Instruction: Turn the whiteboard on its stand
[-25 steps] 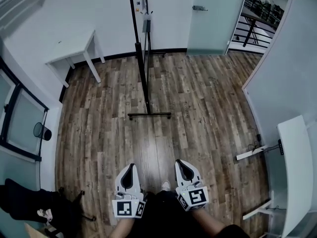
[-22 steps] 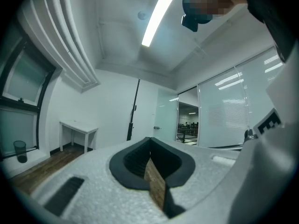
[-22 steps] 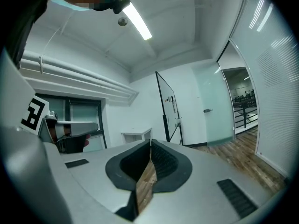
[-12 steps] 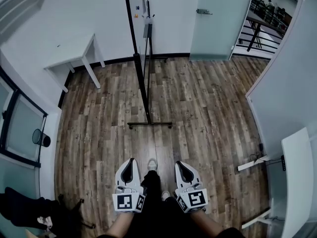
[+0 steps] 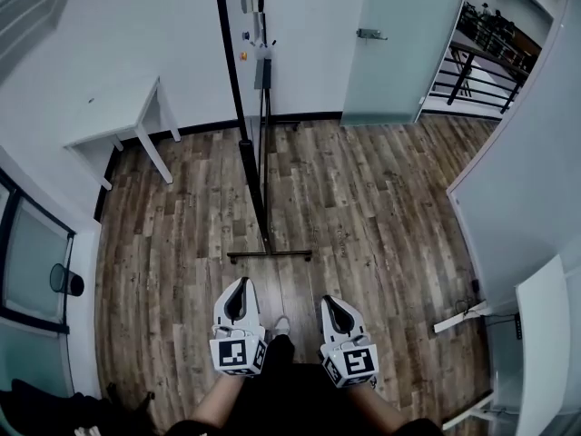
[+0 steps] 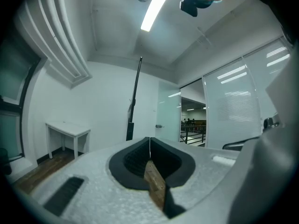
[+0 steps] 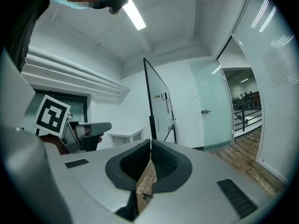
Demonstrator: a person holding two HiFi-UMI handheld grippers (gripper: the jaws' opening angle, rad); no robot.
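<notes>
Both the left gripper point(image 5: 241, 282) and right gripper point(image 5: 329, 300), closed and empty, have neared the whiteboard point(image 5: 235, 87).

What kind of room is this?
Probably an office or meeting room. There is a tall whiteboard on a stand, a small white table against the wall, and a frosted glass door at the back.
</notes>
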